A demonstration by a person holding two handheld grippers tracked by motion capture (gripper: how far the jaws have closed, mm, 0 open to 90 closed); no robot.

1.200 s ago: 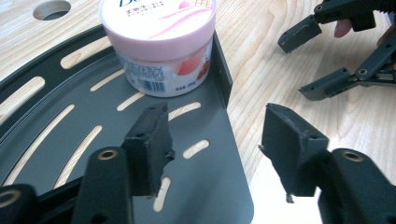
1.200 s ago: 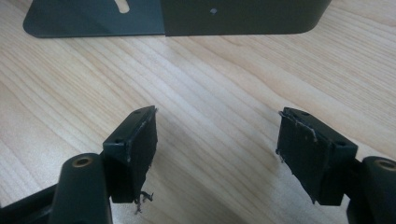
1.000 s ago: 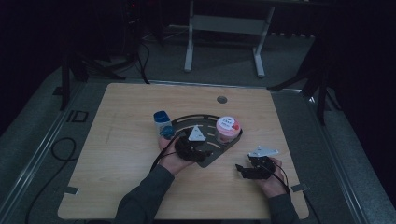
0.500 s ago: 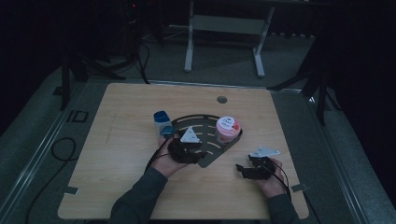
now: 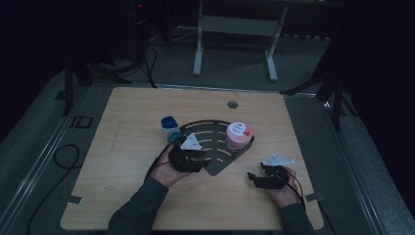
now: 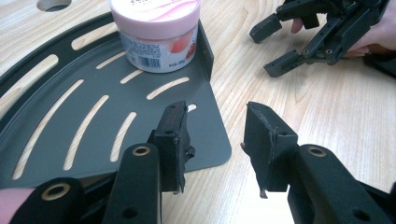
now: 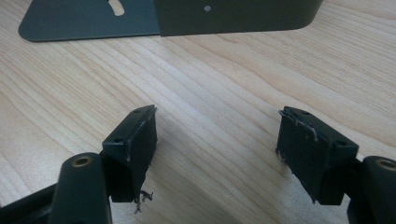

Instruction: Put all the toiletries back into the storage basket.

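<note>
Left gripper view: the slotted dark tray (image 6: 93, 116), a quarter-circle plate, lies flat on the table (image 6: 327, 116), its square corner just before the left gripper (image 6: 215, 140). The straight edges run away from that corner; the arc faces the far side. A pink tub (image 6: 156, 32) stands against its upright wall. The left jaws have just been closing, yet stand spread with nothing between them. The right gripper (image 7: 215, 149), also spread and empty, hovers over bare wood. Risk: a one-corner pinch may swing the plate and tip the tub.
</note>
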